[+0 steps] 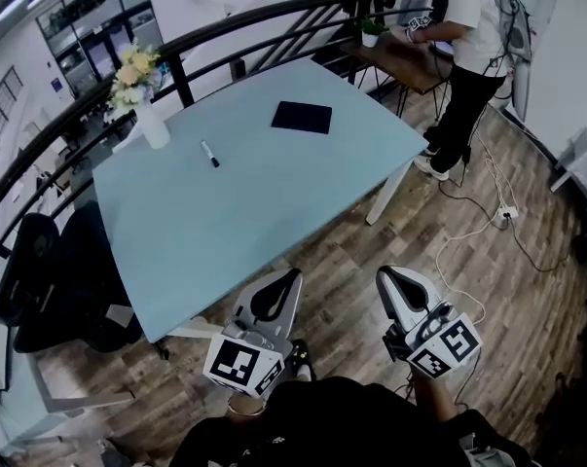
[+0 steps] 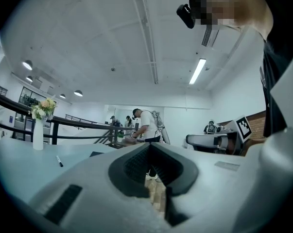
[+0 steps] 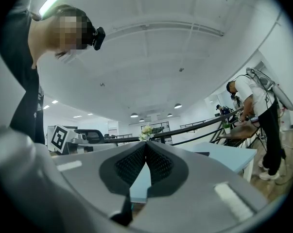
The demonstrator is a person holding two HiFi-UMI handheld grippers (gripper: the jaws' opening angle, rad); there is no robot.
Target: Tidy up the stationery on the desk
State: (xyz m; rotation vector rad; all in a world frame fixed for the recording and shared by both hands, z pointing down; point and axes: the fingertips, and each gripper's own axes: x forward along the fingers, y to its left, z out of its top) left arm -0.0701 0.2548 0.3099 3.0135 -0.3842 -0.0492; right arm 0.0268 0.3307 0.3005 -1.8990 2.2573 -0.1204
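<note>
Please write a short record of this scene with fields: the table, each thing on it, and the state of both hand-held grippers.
table: light blue, on a wooden floor
marker: lies flat, near the vase
notebook: dark, closed, lies flat toward the far edge
vase: white, upright, holds flowers, far left corner
left hand-held gripper: shut, empty, by the table's near edge
right hand-held gripper: shut, empty, over the floor

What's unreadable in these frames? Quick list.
- Marker: too small in the head view and left gripper view to tell capped or uncapped.
- Dark flat rectangle: notebook or pad, no detail in the head view; edge-on in the right gripper view.
- Far desk: items hidden by the person and cut by the head view's top edge.
</note>
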